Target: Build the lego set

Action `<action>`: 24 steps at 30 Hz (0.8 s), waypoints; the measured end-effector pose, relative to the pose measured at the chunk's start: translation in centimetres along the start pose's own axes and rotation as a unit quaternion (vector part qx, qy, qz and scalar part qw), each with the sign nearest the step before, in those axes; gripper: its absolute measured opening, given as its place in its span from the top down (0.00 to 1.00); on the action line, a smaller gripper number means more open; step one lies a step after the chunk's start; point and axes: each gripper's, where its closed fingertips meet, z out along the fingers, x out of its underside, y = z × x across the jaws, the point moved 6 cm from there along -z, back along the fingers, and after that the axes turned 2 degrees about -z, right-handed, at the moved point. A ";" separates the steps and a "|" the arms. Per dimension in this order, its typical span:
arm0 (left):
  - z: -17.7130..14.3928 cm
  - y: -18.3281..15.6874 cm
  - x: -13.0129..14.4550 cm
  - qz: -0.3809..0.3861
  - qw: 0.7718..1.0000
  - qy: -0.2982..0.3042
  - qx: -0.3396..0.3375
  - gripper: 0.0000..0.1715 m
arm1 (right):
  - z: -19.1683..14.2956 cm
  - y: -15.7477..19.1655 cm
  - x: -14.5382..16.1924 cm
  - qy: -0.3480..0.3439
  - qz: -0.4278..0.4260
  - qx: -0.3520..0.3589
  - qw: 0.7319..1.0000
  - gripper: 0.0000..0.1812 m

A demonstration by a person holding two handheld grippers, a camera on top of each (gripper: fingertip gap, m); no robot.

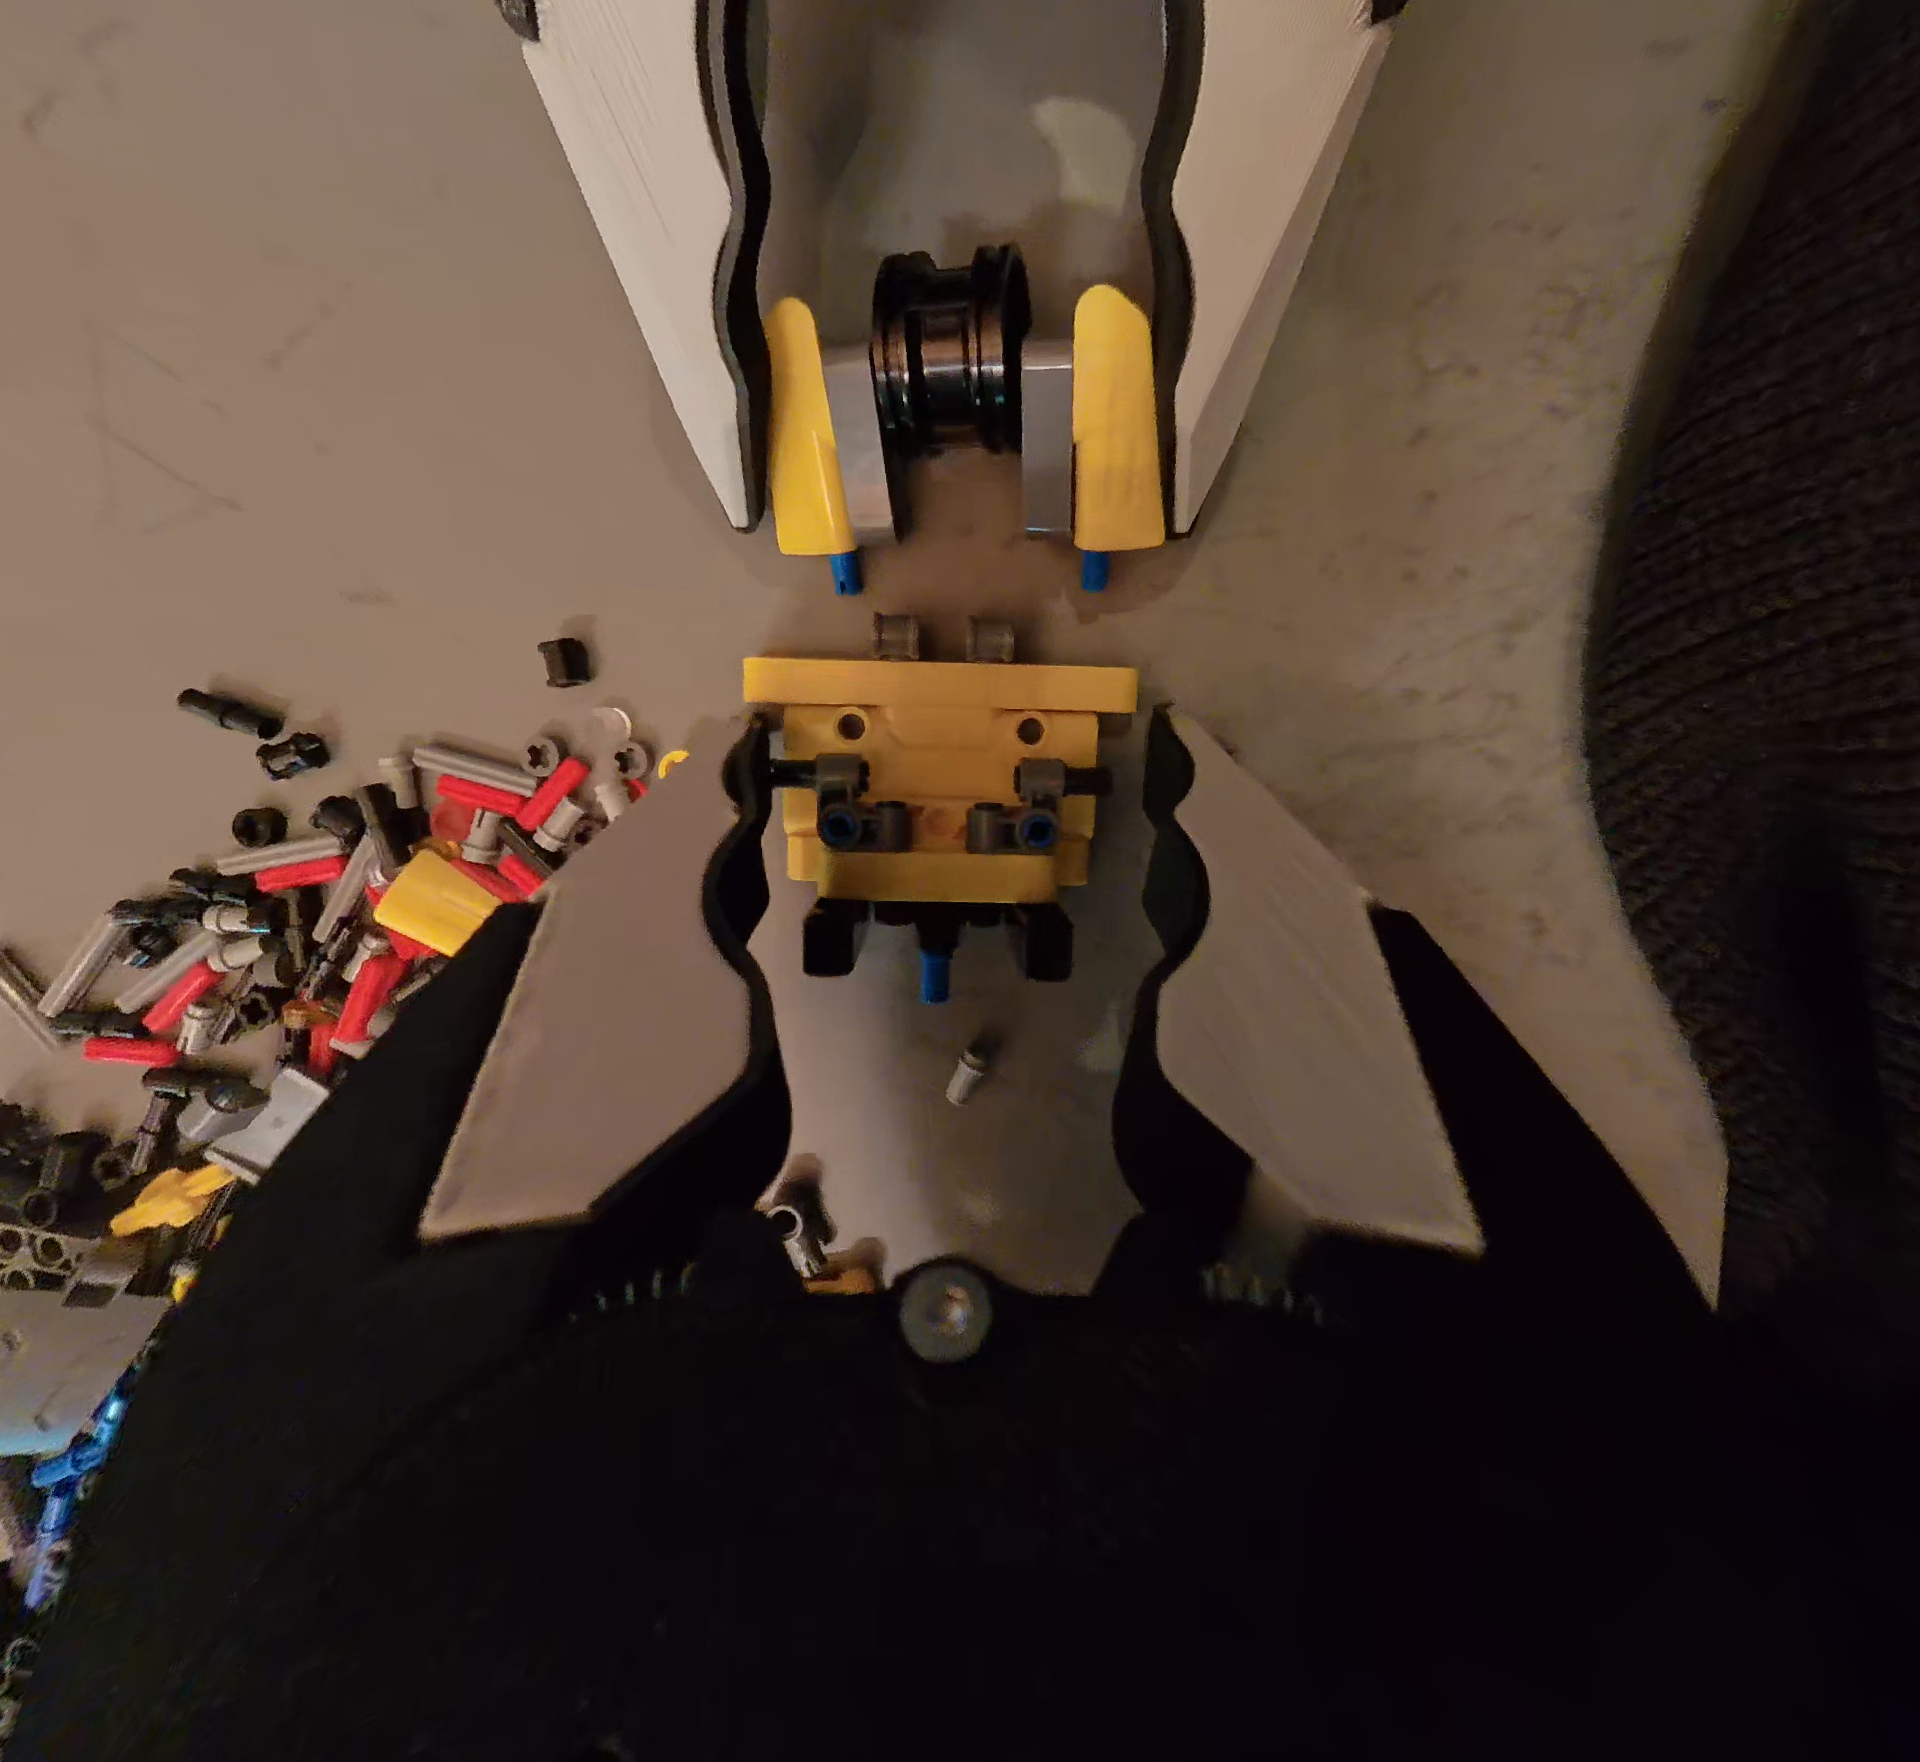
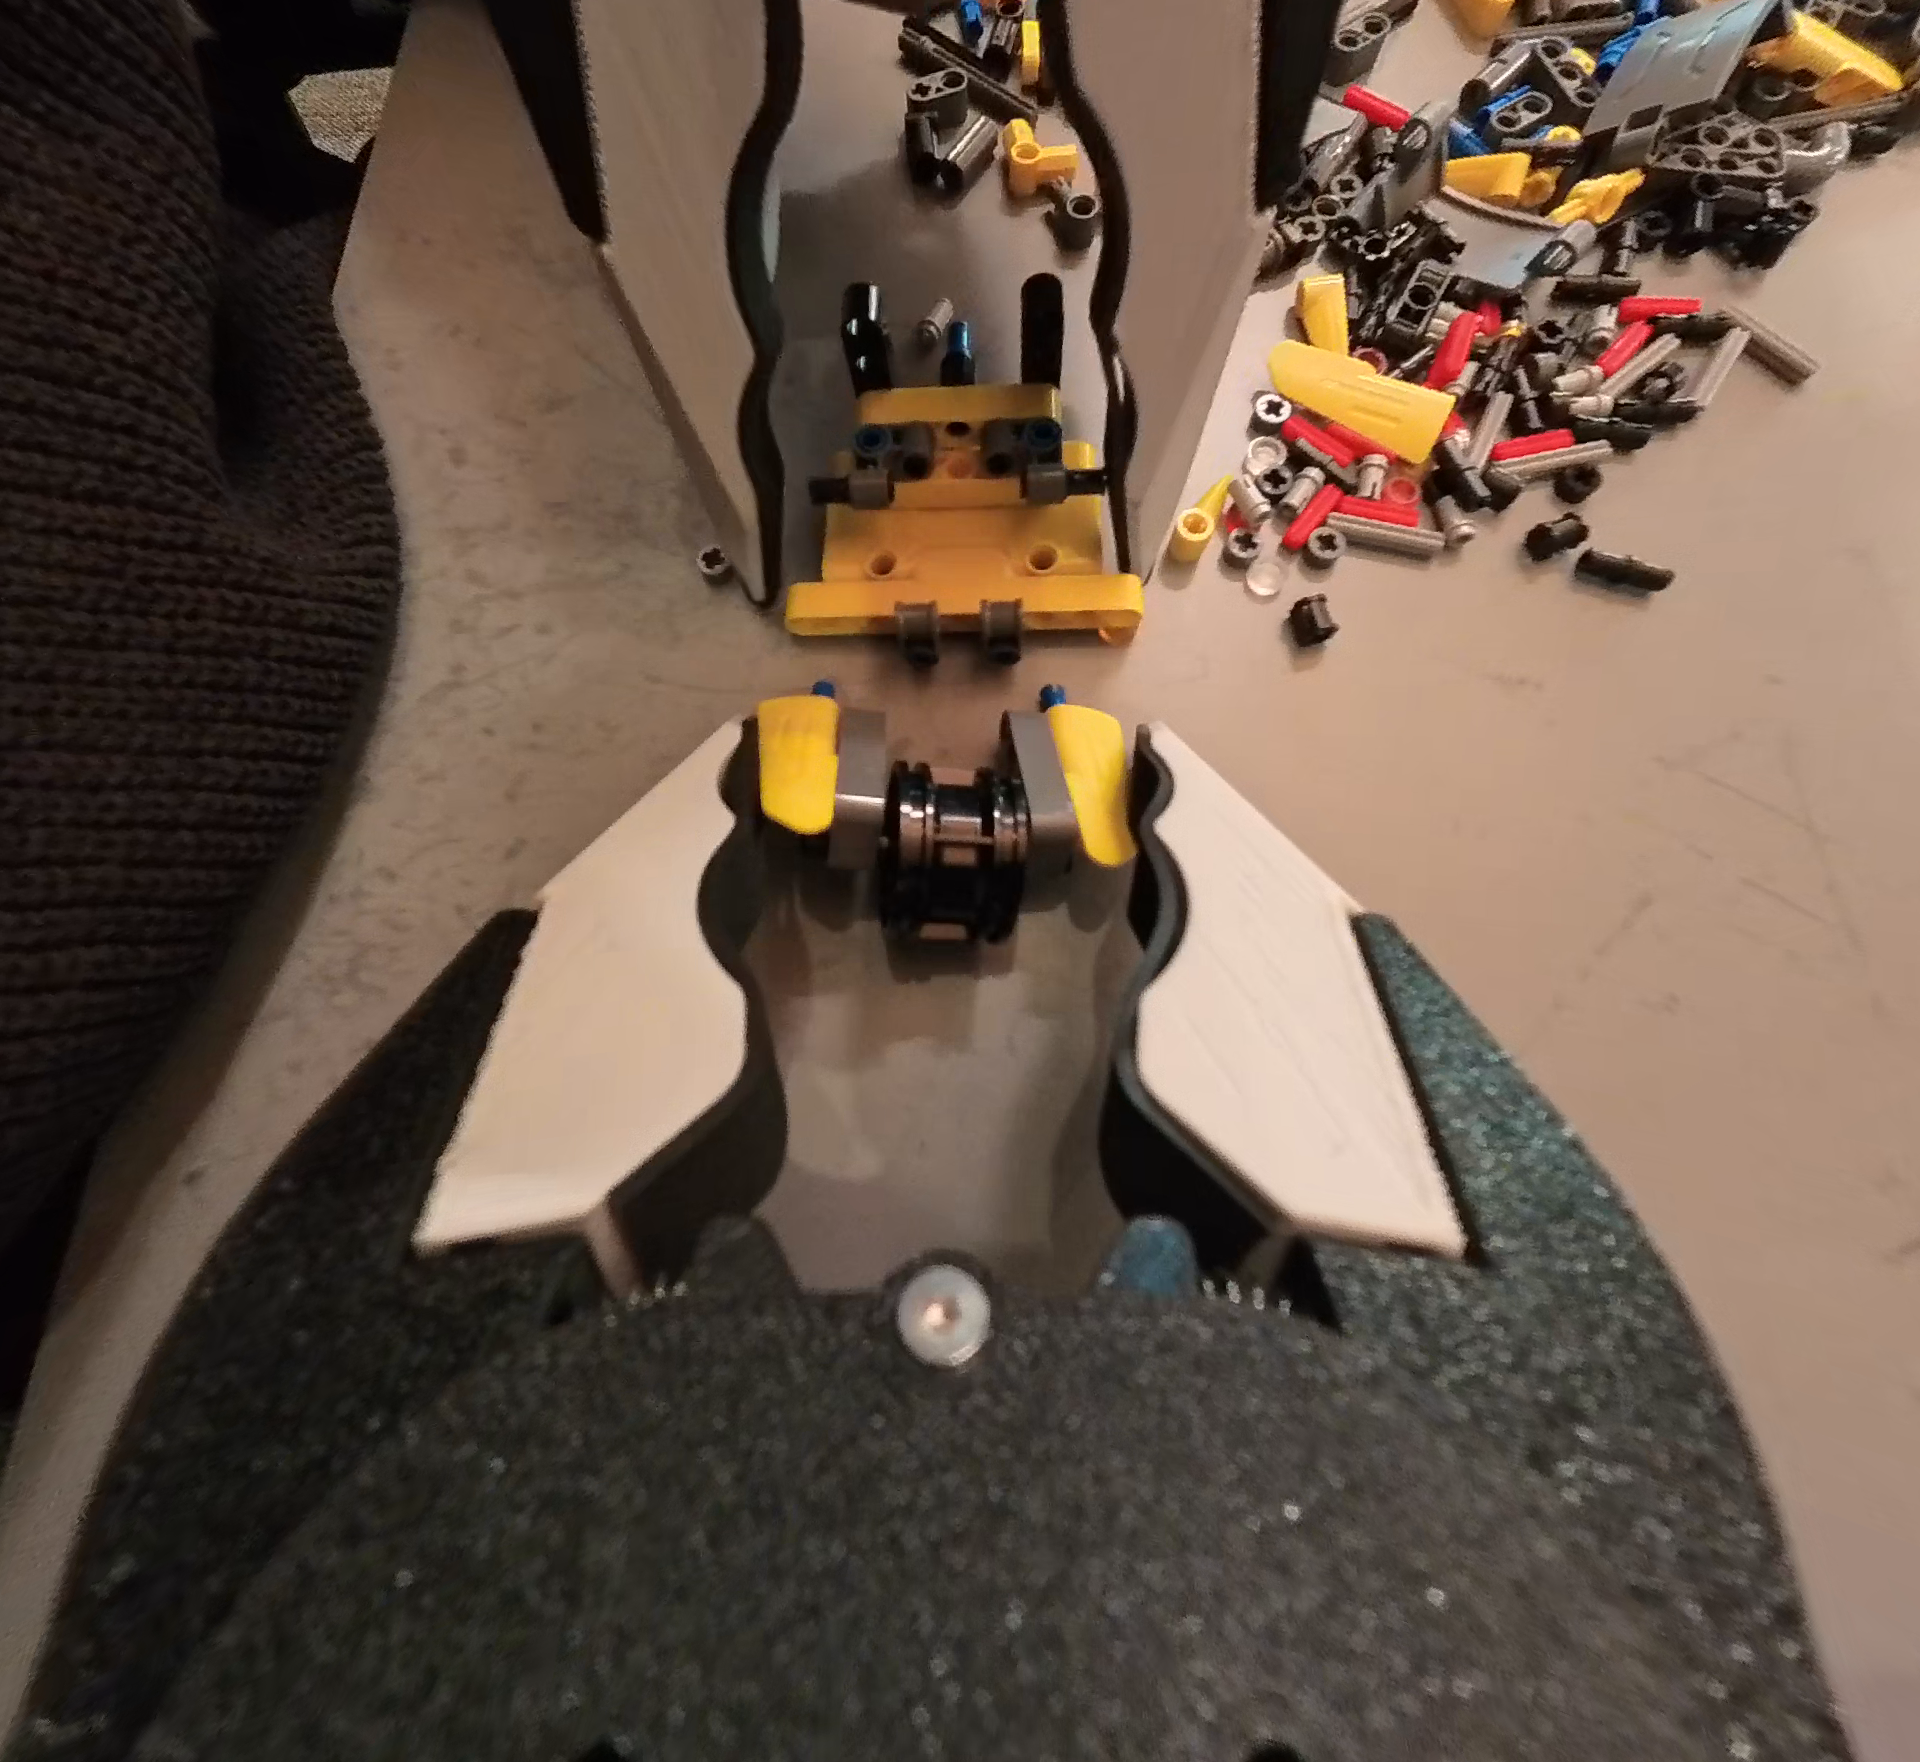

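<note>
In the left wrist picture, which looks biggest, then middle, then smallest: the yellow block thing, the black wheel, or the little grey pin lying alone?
1. Yellow block assembly, held by the left gripper.
2. Black wheel, held with its yellow side pieces in the right gripper; it sits farther from the camera, so its true size is unsure.
3. Grey pin, clearly smallest.

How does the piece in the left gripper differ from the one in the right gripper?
The yellow block in the left gripper is a wide, flat-topped body with dark connectors on top and a plate along its front edge. The wheel piece in the right gripper has a black hub between grey and yellow side panels. Both carry blue pins, are gripped by their sides, and face each other, apart.
</note>
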 end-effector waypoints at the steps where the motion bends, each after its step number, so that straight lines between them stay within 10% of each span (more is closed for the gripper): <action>1: 0.0 0.0 0.0 0.000 1.000 -0.003 0.000 0.60 | 0.0 0.0 0.0 0.000 0.001 -0.001 1.000 0.61; 12: 0.0 0.0 0.2 -0.008 0.999 -0.040 -0.001 0.62 | -0.1 -0.1 0.0 -0.003 0.005 -0.001 1.000 0.61; 16: -0.2 0.1 0.3 -0.030 0.996 -0.078 0.013 0.62 | -1.1 -0.4 -0.7 -0.055 0.002 0.002 0.998 0.90; 24: -0.2 0.1 0.4 -0.033 0.995 -0.089 0.014 0.62 | -1.2 -0.7 -0.1 -0.042 0.031 -0.023 0.998 0.80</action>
